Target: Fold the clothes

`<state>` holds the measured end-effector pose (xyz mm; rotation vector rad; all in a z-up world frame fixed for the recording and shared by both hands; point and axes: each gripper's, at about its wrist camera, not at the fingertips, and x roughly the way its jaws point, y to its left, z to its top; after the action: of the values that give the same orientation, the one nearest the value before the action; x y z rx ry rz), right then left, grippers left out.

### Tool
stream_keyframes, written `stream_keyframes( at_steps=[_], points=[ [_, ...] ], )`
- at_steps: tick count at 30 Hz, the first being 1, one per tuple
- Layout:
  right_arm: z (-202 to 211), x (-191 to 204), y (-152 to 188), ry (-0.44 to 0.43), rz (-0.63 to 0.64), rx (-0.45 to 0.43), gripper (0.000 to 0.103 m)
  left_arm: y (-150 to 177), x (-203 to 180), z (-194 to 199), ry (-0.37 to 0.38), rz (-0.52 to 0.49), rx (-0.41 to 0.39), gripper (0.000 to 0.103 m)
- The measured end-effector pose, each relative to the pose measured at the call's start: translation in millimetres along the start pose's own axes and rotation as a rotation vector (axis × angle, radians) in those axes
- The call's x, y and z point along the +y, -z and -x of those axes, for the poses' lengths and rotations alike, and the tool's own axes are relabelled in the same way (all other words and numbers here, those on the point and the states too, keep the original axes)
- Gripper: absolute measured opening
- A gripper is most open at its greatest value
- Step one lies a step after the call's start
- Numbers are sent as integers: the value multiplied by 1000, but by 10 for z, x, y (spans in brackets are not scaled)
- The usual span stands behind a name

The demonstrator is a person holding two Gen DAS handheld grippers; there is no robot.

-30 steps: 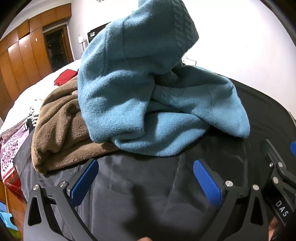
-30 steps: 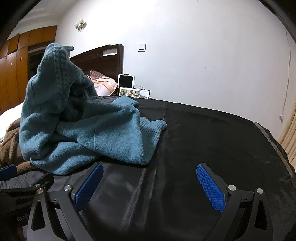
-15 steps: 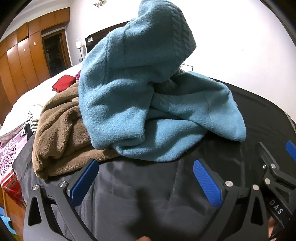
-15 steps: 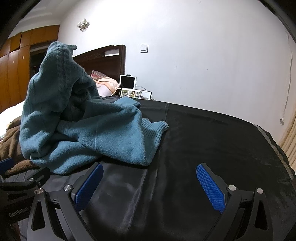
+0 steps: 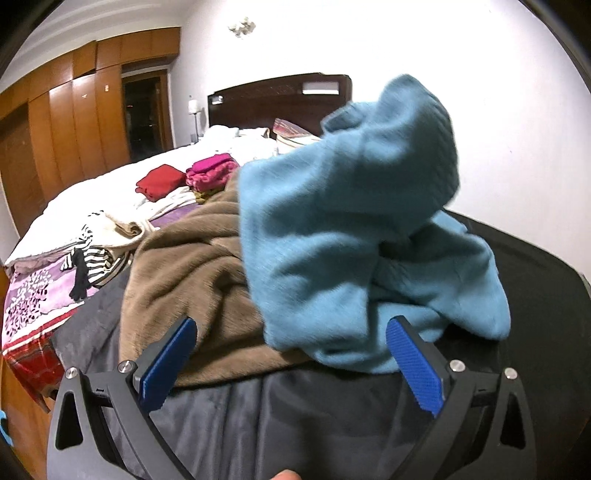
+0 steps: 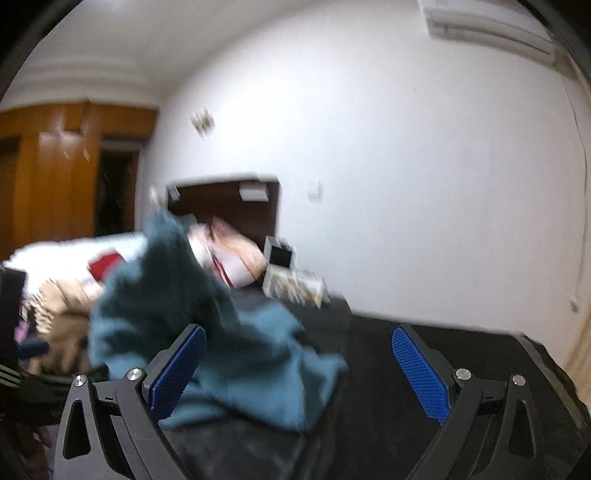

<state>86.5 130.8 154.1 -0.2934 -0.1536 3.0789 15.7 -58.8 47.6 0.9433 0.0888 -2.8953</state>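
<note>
Both the left gripper and right gripper are gaping wide, holding nothing, while a teal knit sweater is lying heaped mid-frame against a brown fleece blanket.

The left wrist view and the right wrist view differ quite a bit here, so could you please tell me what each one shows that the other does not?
Only the left wrist view shows the magenta folded pile, the black-and-white striped garment and the floral bedspread. Only the right wrist view, which is blurred, shows the air conditioner, the wall switch and the framed photos. Both show the teal sweater, the brown blanket, the red folded garment, the dark headboard and the black cover. The left tool and right tool are both open and empty.
</note>
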Motion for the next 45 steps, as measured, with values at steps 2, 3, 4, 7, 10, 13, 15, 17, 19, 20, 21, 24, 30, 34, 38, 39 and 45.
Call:
stream_keyframes(
  at_steps=[2,3,4,7,10,13,15,17,19,20,21,24,30,34,38,39,45],
  points=[
    [-231,3,128,-52,9,98,103,-20,29,-14,-1,10,-4,103],
    [-353,6,195,-77,14,152,103,-29,8,-40,0,11,-3,103],
    [-513,-4,295,-84,-9,244,103,-38,-14,-66,2,12,-2,103],
    [-624,-28,405,-84,-62,285,103,-40,-55,-117,2,2,3,103],
    [-643,17,319,-94,-59,275,103,-42,-52,-146,7,-13,16,103],
    [-673,70,245,-98,-30,285,103,-47,-60,-168,16,-27,25,103],
    [-703,124,196,-99,-12,289,103,-49,-69,-185,21,-35,27,103],
    [-740,179,168,-92,1,301,103,-48,-84,-220,23,-44,33,103],
    [-742,239,185,-78,3,319,103,-48,-88,-254,26,-50,40,103],
    [-759,256,194,-76,1,328,103,-48,-88,-270,27,-53,44,103],
    [-778,273,204,-74,-1,336,103,-49,-85,-283,27,-54,45,103],
    [-839,302,227,-54,1,362,103,-52,-73,-324,27,-56,47,103],
    [-881,382,235,33,42,364,103,-19,-69,-483,19,-56,80,103],
    [-887,449,246,62,73,356,103,23,-109,-555,26,-65,95,103],
    [-886,487,260,63,90,357,103,45,-183,-575,33,-85,100,103],
    [-887,491,263,63,93,355,103,52,-191,-574,35,-87,100,103],
    [-879,482,278,56,82,355,103,66,-219,-565,38,-89,98,103]
  ],
)
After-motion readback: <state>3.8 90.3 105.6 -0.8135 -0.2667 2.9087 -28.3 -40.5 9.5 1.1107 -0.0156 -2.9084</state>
